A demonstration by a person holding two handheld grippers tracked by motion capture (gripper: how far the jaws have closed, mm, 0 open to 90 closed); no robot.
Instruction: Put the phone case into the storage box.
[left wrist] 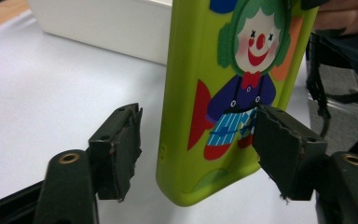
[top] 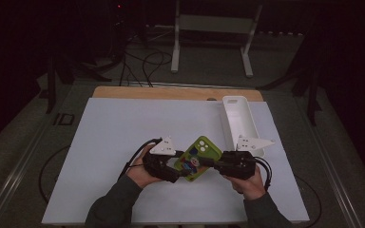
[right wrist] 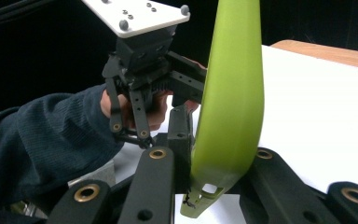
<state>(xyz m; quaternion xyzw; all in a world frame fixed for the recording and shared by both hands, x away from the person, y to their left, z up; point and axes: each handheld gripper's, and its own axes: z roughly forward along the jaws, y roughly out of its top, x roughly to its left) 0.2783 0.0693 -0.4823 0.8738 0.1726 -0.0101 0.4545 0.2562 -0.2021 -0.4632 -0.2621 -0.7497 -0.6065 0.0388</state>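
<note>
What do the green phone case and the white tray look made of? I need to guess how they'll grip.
Phone case: probably soft silicone or rubbery plastic; matte, rounded edges, printed clown. Tray: likely hard plastic; smooth, thin, straight white walls.

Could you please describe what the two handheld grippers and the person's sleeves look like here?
Both the left gripper and the right gripper are black, each topped by a grey three-cornered plate with small studs. Brass-coloured rivets mark the linkages, and the fingers have worn, ragged black pads. Black cables trail from each. The sleeves are dark ribbed knit.
</note>
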